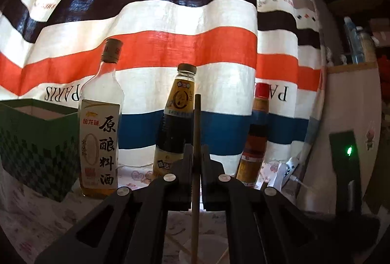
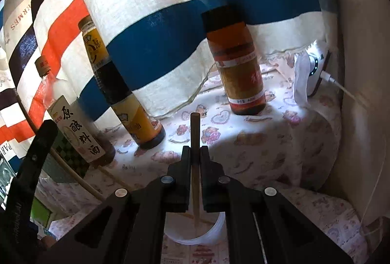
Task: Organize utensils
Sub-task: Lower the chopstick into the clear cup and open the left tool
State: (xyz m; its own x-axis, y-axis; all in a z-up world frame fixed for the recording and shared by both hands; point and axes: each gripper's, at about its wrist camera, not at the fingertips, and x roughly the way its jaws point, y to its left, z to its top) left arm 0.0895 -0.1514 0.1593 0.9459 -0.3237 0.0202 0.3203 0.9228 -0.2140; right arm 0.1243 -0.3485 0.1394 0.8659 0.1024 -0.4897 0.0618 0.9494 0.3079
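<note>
While each of my hands has its fingers pinched narrow on a single chopstick — the left fingers (image 1: 197, 156) holding one chopstick (image 1: 196, 127) upright before the three sauce bottles, the right fingers (image 2: 195, 156) clamped on the other chopstick (image 2: 195, 132) — neither stick has reached a resting place yet. Below the right grip sits a white cup (image 2: 214, 232) on the counter (image 2: 268, 132), the stick's lower end reaching into it, and a green box (image 1: 36, 142) stands at left; I judge the sorting barely midway, with both sticks still to be set down together.

Three bottles (image 1: 101, 122) and green box (image 1: 36, 142) block ahead; tablecloth (image 2: 280, 132) open rightward.
</note>
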